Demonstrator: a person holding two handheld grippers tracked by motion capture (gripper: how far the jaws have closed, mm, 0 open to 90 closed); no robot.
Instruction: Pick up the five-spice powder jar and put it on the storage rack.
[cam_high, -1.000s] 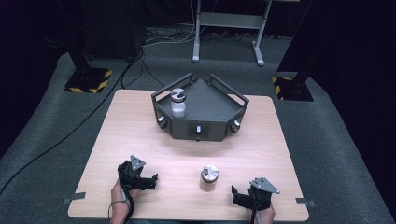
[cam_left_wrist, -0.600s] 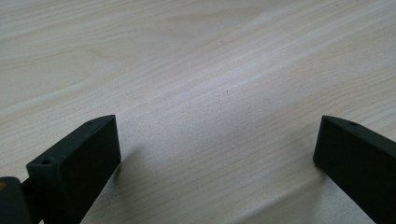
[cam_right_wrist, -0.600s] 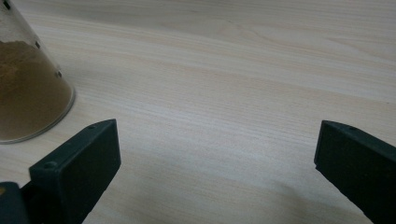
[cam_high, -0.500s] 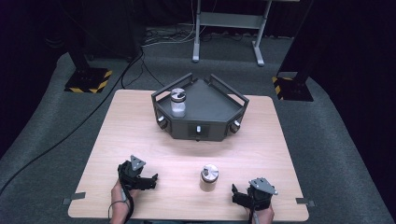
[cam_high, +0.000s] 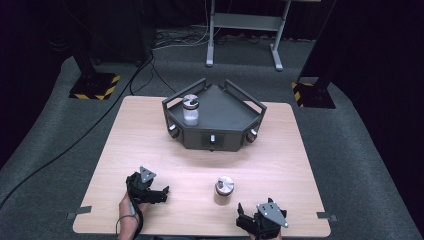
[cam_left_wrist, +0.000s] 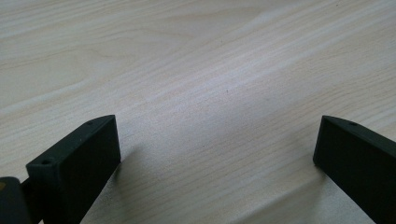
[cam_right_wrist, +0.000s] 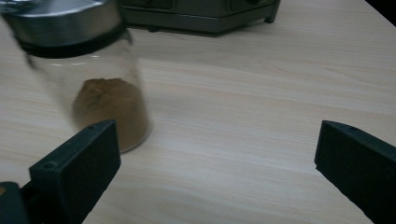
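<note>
A glass jar of brown powder (cam_high: 224, 190) with a metal lid stands on the wooden table (cam_high: 150, 145), near the front. In the right gripper view that jar (cam_right_wrist: 100, 88) is close, just beyond the left jaw and apart from it. My right gripper (cam_high: 250, 220) is open at the front edge, right of the jar. My left gripper (cam_high: 159, 192) is open at the front left, over bare wood (cam_left_wrist: 219, 84). A second jar (cam_high: 190, 109) with white contents stands on the left part of a dark angular tray (cam_high: 225, 112).
The dark tray (cam_right_wrist: 205, 16) sits at the table's far middle, with raised rails and knobs on its front. Grey carpet surrounds the table. Stands with yellow-black bases (cam_high: 95, 85) and a metal frame (cam_high: 245, 25) are behind it.
</note>
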